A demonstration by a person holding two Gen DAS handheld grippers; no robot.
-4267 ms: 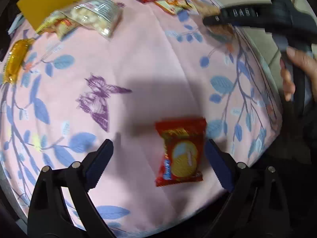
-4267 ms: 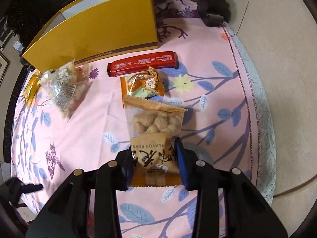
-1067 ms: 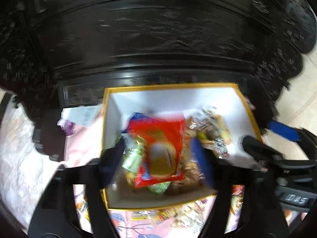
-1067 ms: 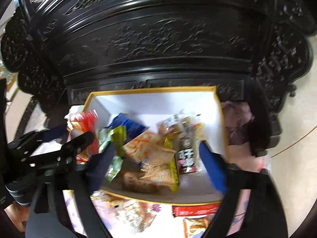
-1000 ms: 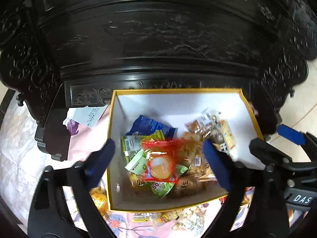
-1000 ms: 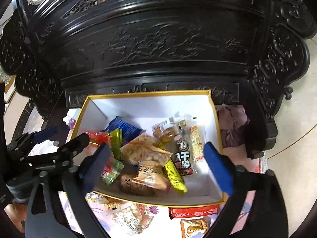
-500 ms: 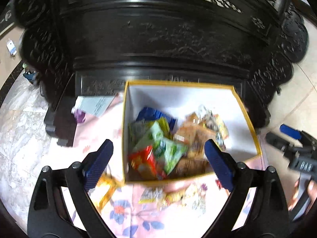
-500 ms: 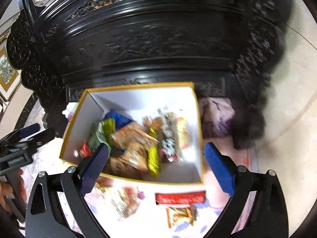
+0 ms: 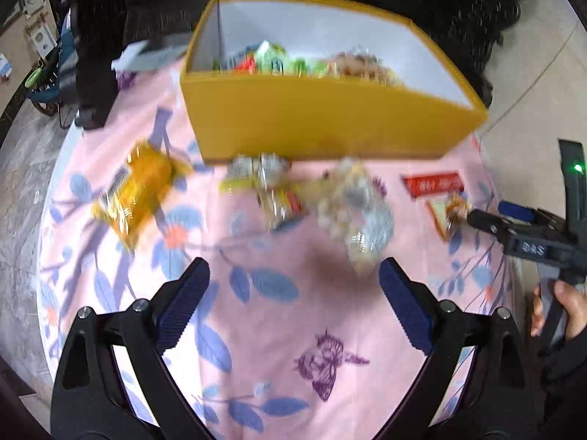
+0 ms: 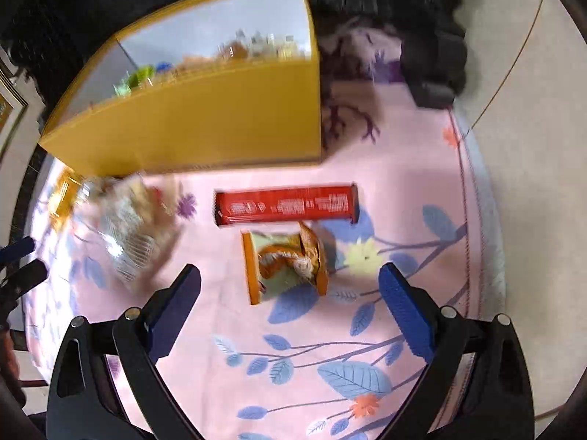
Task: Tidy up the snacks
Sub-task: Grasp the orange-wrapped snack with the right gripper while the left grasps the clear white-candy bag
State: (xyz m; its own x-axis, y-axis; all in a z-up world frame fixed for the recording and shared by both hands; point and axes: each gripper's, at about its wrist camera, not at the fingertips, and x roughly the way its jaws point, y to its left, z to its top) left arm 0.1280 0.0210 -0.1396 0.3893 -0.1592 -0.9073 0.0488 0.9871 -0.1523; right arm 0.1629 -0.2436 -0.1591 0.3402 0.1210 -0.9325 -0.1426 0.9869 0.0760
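Closest in, both are wide apart with nothing between the blue pads: the left hand-held gripper (image 9: 293, 289) and the right hand-held gripper (image 10: 290, 289) hang over the desk, which wears a pink cloth (image 9: 279, 315) printed with blue leaves and a purple butterfly (image 9: 326, 363). Just past the right one lies an orange-edged snack pack (image 10: 284, 266), crumpled and partly folded over, and right behind it, apart by a sliver, a long red bar (image 10: 286, 205) lying crosswise. Off to the left there's a clear bag of pale snacks (image 9: 352, 212), pretty blurred, with a smaller clear packet (image 9: 273, 189) beside it and a yellow-orange wrapper (image 9: 137, 190) further left, well apart from the rest. Behind all of those sits the yellow box (image 9: 323, 121), open on top with white inside walls, and a heap of snacks (image 9: 304, 64) already in it, too smeared to name. A hand (image 9: 561, 311) shows at the right edge. Past the desk is dark carved furniture (image 10: 433, 47), and beige floor (image 10: 532, 110) on the right.
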